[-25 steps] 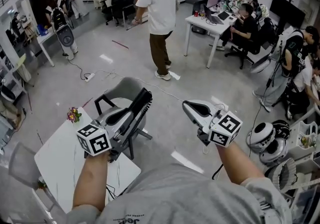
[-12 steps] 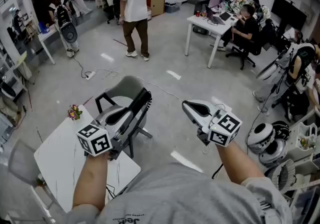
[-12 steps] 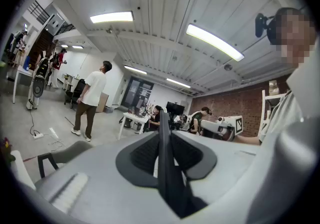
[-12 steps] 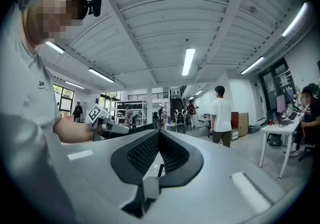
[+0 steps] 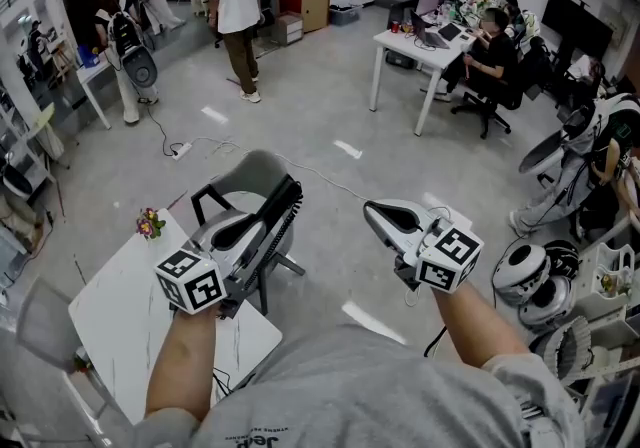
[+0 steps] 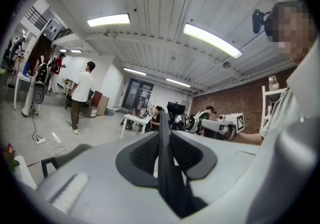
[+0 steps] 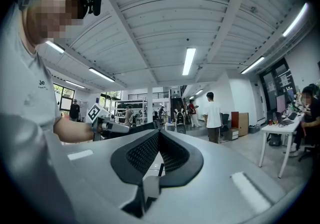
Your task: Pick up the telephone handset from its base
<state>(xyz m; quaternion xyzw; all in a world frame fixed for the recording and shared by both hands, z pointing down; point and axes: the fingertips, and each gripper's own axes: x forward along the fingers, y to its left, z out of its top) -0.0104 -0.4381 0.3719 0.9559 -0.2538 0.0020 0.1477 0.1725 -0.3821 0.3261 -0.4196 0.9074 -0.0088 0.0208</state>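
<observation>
In the head view my left gripper [image 5: 272, 221] is held level over the floor, shut on the black telephone handset [image 5: 285, 201], which sticks out past its fingertips. In the left gripper view the handset [image 6: 164, 163] shows edge-on as a thin black bar pinched between the two grey jaws of the left gripper [image 6: 163, 135]. My right gripper [image 5: 372, 208] hovers to the right, apart from the handset, jaws together with nothing in them; in its own view the right gripper [image 7: 159, 133] has its tips touching. No telephone base is in view.
A white table [image 5: 120, 321] with a small flower bunch [image 5: 148, 226] stands under my left arm. A grey chair [image 5: 250, 178] sits below the left gripper. A person [image 5: 235, 11] walks at the far left; a desk [image 5: 425, 46] with seated people fills the back right.
The person in the white shirt has walked from the middle of the room to the far left. Both grippers and the handset have stayed where they were.
</observation>
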